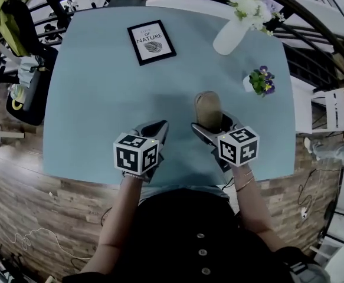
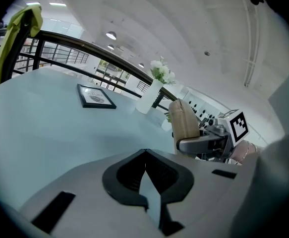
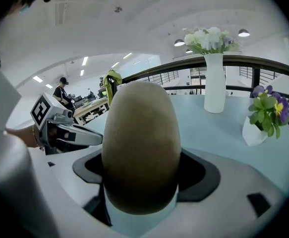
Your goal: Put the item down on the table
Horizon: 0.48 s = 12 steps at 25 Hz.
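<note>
Two grippers: you hold one in each hand, side by side over the near edge of the pale blue table [image 1: 95, 105], with the marker cubes toward you.
Item [image 3: 141, 148]: a tan, egg-shaped thing with a matte, slightly rough surface. It stands upright with its rounded end up, above the table's near half and just to the right of your left tool.
Item's base: the jaws and gripper bodies hide it in every view, so you cannot tell whether it touches the table.
Left gripper [image 1: 158, 126]: your jaws are drawn together until the tips meet, and only a thin sliver of table shows behind the dark pads. Nothing sits between them.
Right gripper [image 1: 212, 124]: your jaws are clamped on the Item's lower part, one dark pad on each side of it.
Framed picture [image 1: 151, 42]: it lies flat on the far half of the table, left of centre and well apart from both tools.
White vase [image 1: 231, 37]: it stands at the far right of the table and holds pale flowers.
Small pot [image 1: 259, 82]: white, with purple flowers and green leaves, it sits near the right edge, between the White vase and your right tool.
</note>
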Motion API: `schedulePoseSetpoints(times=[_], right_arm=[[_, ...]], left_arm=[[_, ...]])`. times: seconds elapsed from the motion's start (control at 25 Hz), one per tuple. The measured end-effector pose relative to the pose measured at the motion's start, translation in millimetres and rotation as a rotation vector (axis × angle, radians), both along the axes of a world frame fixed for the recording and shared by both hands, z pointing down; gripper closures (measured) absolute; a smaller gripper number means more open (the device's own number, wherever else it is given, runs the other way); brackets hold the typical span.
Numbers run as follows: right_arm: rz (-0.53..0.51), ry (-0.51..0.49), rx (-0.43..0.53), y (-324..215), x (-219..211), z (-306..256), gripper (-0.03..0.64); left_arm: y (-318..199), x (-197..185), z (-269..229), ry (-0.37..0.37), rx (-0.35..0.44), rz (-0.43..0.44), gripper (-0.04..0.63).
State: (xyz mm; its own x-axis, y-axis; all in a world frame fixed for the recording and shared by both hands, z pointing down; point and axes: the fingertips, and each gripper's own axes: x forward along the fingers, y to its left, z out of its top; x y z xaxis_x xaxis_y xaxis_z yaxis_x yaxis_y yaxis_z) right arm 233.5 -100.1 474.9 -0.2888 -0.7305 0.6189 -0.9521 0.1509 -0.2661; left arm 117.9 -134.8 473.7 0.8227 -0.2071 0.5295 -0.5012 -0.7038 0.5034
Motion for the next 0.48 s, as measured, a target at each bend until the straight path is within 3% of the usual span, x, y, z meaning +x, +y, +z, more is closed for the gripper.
schedulePoseSetpoints(times=[0.32,0.48], right_arm=[[-0.178,0.083,-0.061,-26,2,21,0.218],[-0.229,0.109,-0.092,-35,6,34,0.218]], left_arm=[[-17,-2,11,0.011,-0.025,-0.108,0.578],[-15,2,17,0.014,-0.022,-0.082,0.578]])
